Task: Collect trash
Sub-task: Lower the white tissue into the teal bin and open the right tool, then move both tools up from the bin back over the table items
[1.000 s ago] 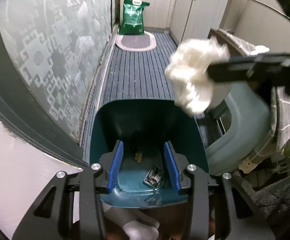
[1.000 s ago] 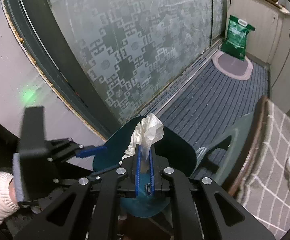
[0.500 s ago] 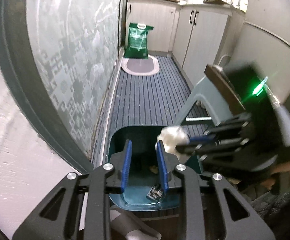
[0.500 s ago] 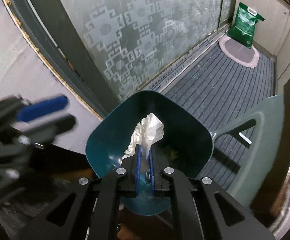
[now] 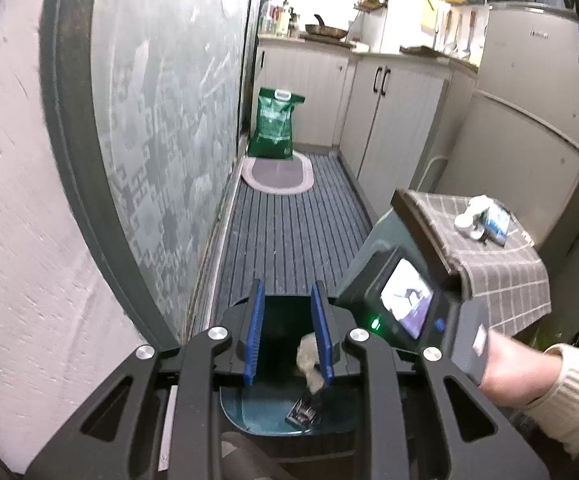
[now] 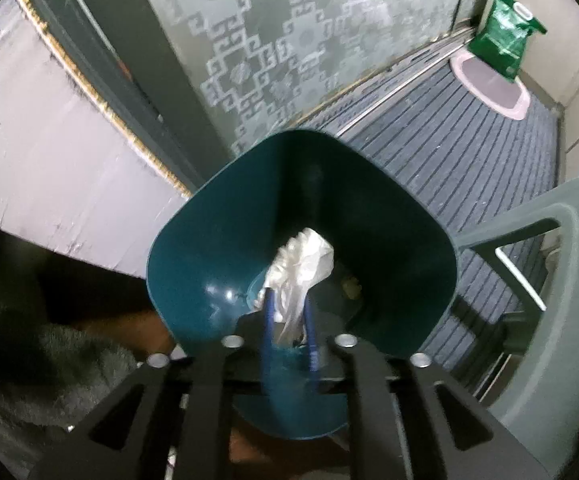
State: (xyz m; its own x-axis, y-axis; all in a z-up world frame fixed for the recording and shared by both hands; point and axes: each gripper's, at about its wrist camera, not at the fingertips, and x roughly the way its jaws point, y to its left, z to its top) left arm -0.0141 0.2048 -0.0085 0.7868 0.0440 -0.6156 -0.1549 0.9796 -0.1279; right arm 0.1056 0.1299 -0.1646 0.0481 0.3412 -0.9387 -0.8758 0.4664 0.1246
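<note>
- The frosted patterned door (image 6: pixel 289 40) runs along the left, and the teal bin (image 6: pixel 193 248) stands on the floor close beside it, open mouth up so trash can drop straight in
- The left gripper (image 5: pixel 289 332) hangs over the bin's near edge with its blue pads apart and nothing between them; I judge it is only waiting, kept aside from the drop
- The right gripper (image 6: pixel 289 320) reaches down inside the bin, which puts its load below the rim, so the load should fall inside and not onto the striped floor mat (image 6: pixel 469 128)
- Its jaws stand slightly apart around the tail of the crumpled white tissue (image 6: pixel 301 264); whether they grip it or have just let go I cannot tell, as the pads are blurred
- On the bin floor lie a small dark wrapper (image 5: pixel 305 414) and a yellowish scrap (image 6: pixel 351 286)
- At right a cloth-covered stool (image 5: pixel 489 248) stands beside the bin and bears small items
</note>
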